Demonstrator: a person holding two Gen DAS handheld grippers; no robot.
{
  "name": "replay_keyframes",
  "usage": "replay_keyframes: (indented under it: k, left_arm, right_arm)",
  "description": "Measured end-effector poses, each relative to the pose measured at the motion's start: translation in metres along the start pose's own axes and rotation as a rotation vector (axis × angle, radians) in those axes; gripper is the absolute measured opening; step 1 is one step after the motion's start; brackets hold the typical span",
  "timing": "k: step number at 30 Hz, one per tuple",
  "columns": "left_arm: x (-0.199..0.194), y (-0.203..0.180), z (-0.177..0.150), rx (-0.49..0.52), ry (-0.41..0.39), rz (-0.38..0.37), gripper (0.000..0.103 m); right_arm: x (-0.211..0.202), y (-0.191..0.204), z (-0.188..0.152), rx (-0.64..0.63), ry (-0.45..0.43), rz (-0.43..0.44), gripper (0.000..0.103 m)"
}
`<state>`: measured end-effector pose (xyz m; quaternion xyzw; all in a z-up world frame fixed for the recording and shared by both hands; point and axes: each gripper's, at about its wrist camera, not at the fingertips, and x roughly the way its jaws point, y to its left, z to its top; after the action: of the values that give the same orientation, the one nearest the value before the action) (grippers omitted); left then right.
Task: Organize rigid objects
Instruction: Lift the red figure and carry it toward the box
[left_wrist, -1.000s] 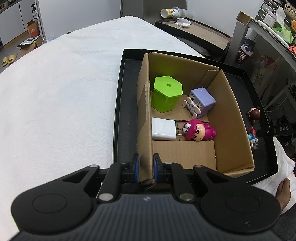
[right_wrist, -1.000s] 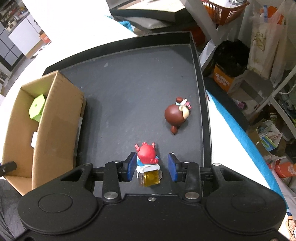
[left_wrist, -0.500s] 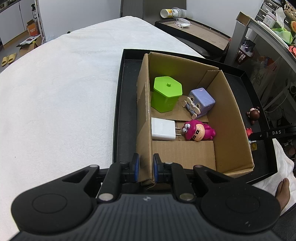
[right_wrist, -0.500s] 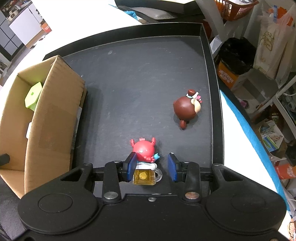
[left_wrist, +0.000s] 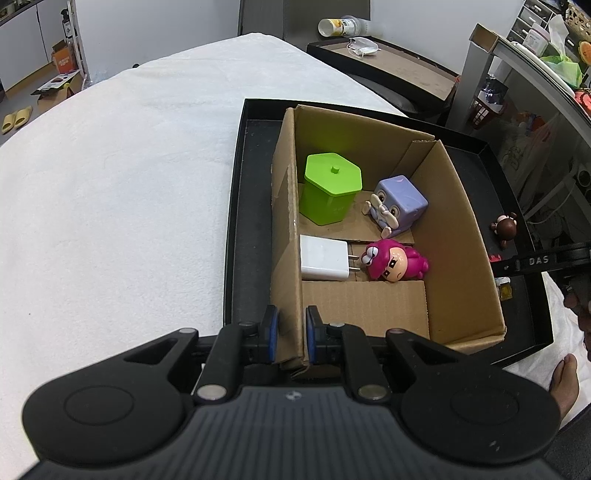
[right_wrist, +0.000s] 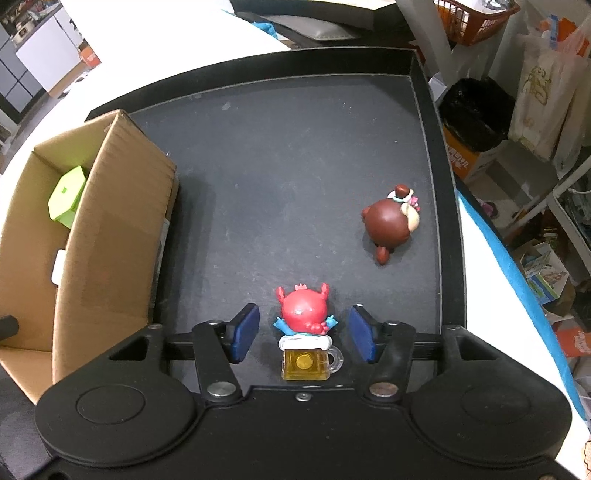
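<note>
White cloth (left_wrist: 110, 206) covers the work surface, with cluttered shelves and bags along the right side of the room. On the cloth sits a black tray (right_wrist: 447, 206), and in its left part a cardboard box (left_wrist: 454, 236), open at the top.

Inside the box: green hexagonal lidded container (left_wrist: 330, 188) at far left, purple cube figure (left_wrist: 399, 205) to its right, white plug adapter (left_wrist: 324, 257) nearer, prongs touching the pink figure (left_wrist: 393, 260) lying on its side.

Left gripper (left_wrist: 291, 334): jaws clenched on the box's near left wall, blue pads on either side of the cardboard.

Right gripper (right_wrist: 303, 332): jaws spread wide, released. Between them, apart from both pads, lies the red crab figure (right_wrist: 303, 308) with a small yellow mug (right_wrist: 306, 363) at its near end. It rests on the tray floor, near edge, right of the box.

Brown bear figure (right_wrist: 389, 221) lies farther off to the right on the tray floor, close to the right rim, well apart from the crab.
</note>
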<state>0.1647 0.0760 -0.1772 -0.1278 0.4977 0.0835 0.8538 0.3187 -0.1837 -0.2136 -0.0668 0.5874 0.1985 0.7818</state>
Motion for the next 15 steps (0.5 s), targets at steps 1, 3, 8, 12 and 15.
replay_keyframes:
  k: [1,3,8,12,15]
  left_arm:
    - [0.0,0.0,0.0,-0.001,0.0,-0.001,0.014]
    - [0.0,0.0,0.0,-0.001,0.002,0.0,0.014]
    - [0.0,0.0,-0.001,0.001,-0.003,0.012,0.014]
    - [0.0,0.0,-0.001,0.002,-0.006,0.015,0.013]
    - [0.0,0.0,-0.002,0.003,-0.008,0.018,0.013]
  right_arm:
    - [0.002,0.002,0.0,-0.004,0.004,-0.005,0.055]
    - [0.005,0.006,0.001,-0.013,0.007,-0.018,0.055]
    - [0.011,0.016,-0.001,-0.041,0.003,-0.077,0.053]
    - [0.011,0.019,-0.003,-0.056,0.01,-0.089,0.039]
    - [0.006,0.019,-0.004,-0.051,-0.004,-0.08,0.039]
